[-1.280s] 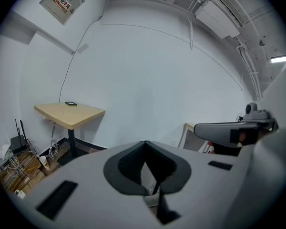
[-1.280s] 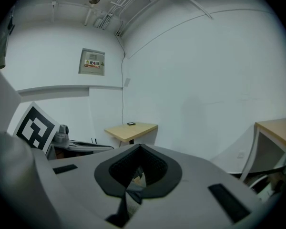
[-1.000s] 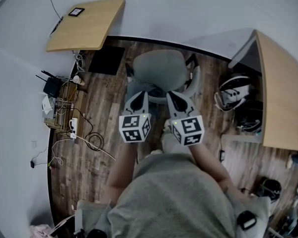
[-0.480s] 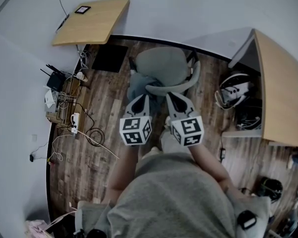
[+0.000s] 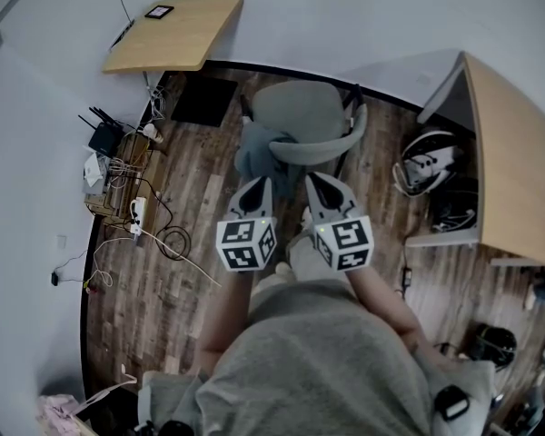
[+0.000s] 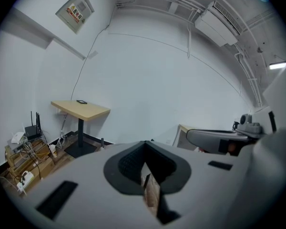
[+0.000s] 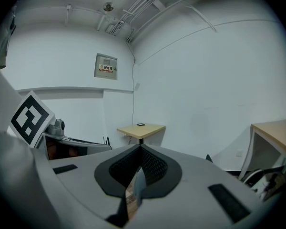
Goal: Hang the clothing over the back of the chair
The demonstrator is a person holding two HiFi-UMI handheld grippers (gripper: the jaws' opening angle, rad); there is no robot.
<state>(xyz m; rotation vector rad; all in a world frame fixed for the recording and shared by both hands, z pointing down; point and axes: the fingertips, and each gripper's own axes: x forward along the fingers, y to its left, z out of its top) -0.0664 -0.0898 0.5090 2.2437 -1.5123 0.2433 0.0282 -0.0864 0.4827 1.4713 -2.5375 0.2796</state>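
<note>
Wooden floor (image 5: 193, 275): chair (image 5: 300, 112) with draped clothing (image 5: 254, 160) now farther away.

Inspected: the left gripper (image 5: 259, 183) has a pale grey moulded shell, broad at the rear and tapering to a point. A black teardrop recess surrounds the fingers (image 6: 128, 163), whose inner faces are finely ribbed. Dark rectangular slots are set into the shell's upper face. The rear carries a white marker cube (image 5: 246, 243) printed with black square patterns, with a small green light at its top edge. The right gripper (image 5: 316, 180) is of identical build and marking. The person wears a loose grey top (image 5: 318, 361).
</note>
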